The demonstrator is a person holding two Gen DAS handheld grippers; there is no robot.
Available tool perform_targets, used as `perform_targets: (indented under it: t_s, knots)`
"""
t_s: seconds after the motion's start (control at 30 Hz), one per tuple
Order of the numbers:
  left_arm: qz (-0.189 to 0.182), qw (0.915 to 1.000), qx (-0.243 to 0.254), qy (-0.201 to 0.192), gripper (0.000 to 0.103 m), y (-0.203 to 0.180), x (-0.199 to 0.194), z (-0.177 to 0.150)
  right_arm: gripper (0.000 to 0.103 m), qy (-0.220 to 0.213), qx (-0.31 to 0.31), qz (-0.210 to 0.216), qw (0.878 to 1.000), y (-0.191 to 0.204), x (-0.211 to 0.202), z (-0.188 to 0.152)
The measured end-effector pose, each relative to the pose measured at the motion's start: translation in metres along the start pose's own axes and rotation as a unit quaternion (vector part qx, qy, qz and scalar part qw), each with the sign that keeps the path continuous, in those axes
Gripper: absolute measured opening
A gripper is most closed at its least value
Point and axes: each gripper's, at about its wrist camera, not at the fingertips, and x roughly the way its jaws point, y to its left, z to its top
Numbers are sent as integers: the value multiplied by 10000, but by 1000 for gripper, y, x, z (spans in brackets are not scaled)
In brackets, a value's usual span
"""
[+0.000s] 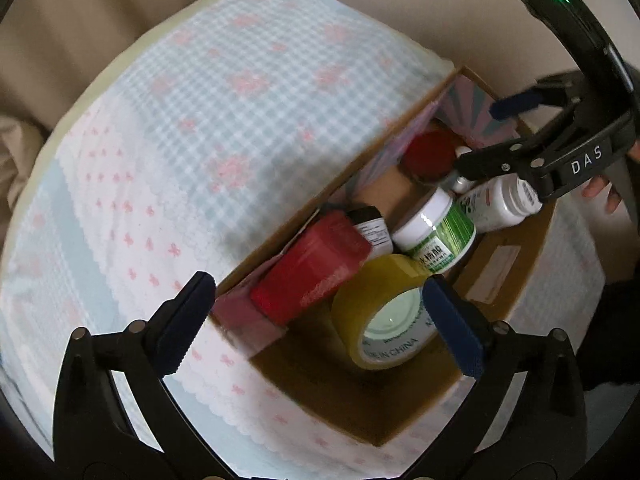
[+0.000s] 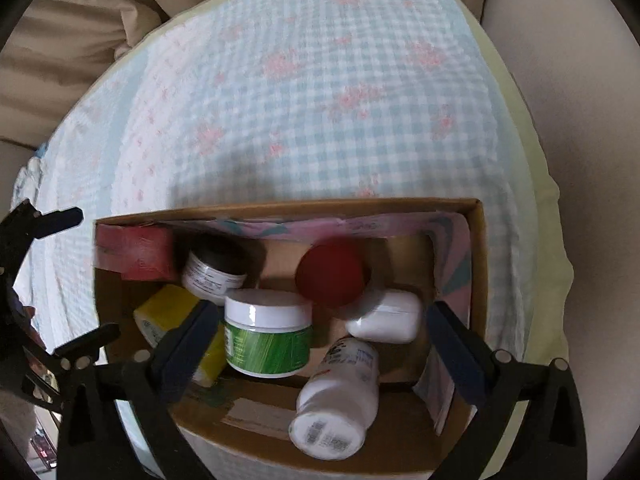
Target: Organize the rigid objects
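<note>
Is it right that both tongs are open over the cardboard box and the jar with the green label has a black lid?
Not quite. The right wrist view shows the jar has a white lid. Both tongs are open over the cardboard box.

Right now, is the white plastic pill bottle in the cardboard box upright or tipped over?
Tipped over. The white plastic pill bottle lies on its side in the cardboard box, its barcoded base facing the camera.

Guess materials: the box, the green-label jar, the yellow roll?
Box: brown corrugated cardboard, matte, raw cut edges. Green-label jar: likely plastic; glossy white lid with a highlight, printed label. Yellow roll: packing tape, shiny translucent film on a printed core, probably card.
</note>
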Motion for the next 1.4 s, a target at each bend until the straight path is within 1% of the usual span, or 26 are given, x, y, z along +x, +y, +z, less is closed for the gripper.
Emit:
perform_targets:
  t_s: [0.1, 0.27, 0.53, 0.73, 0.93, 1.07, 1.2, 1.27, 1.33, 1.4]
  knots:
    - [-58, 9998, -199, -8, 103, 9, -6, -9, 103, -169, 64, -192, 9997, 1, -10, -2]
    - [-51, 9994, -341, 4, 103, 13, -9, -17, 103, -372, 88, -200, 9991, 7, -23, -7]
    - [-59, 9986, -481, -222, 103, 8, -37, -25, 103, -461, 86, -307, 9984, 20, -38, -21]
    - [-25, 9962, -616, -614, 103, 6, -77, -32, 103, -660, 80, -388, 9970, 34, -69, -33]
    - [134, 9911, -798, -1061, 103, 6, -138, -52, 103, -928, 40, -388, 9949, 61, -110, -46]
    - [328, 9837, -1023, -1440, 103, 10, -193, -73, 103, -1180, -32, -386, 9923, 92, -147, -56]
    - [659, 9724, -1339, -1796, 103, 18, -253, -103, 103, -1503, -151, -391, 9878, 131, -189, -67]
    - [830, 9645, -1557, -1965, 103, 22, -282, -121, 103, -1706, -271, -407, 9841, 158, -214, -76]
    - [1022, 9548, -1787, -2144, 103, 27, -310, -141, 103, -1872, -366, -439, 9807, 180, -233, -85]
    - [1272, 9428, -1990, -2352, 103, 28, -337, -163, 103, -2055, -466, -444, 9765, 203, -253, -97]
